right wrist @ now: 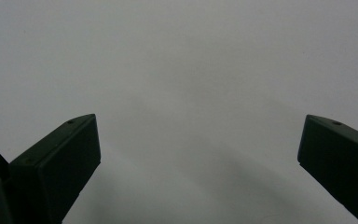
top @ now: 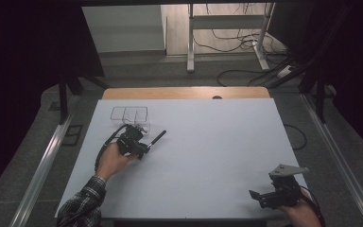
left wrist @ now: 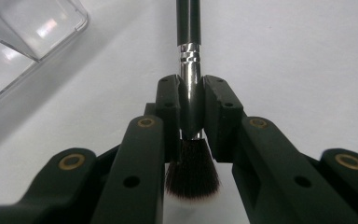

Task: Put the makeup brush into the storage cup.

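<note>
- Right now the black-handled makeup brush with a silver metal ferrule and dark bristles [left wrist: 189, 100] sits clamped in the left gripper [left wrist: 189, 109], the jaws pinching the ferrule just above the bristle tuft, the handle running away from the camera.
- From the high view, the brush [top: 157, 137] pokes out to the right of the left gripper [top: 142, 147] over the white table sheet [top: 208, 156], at the left part of the table.
- No brand or writing can be read on the brush, the grippers or anything else.
- Just beyond the left gripper stands a clear plastic box with dividers [top: 130, 115]; in the left gripper view its corner [left wrist: 32, 28] is cut off at the top left, contents hard to make out.
- Left hand [top: 113, 161] wraps the gripper, plaid sleeve [top: 82, 203] cut by the bottom edge.
- Over at the near right corner, the right gripper [top: 260, 197] has its jaws spread wide, nothing between them; the hand is mostly cut off.
- Wooden table edge [top: 184, 92] peeks out beyond the sheet; cables on the floor [top: 236, 40].
</note>
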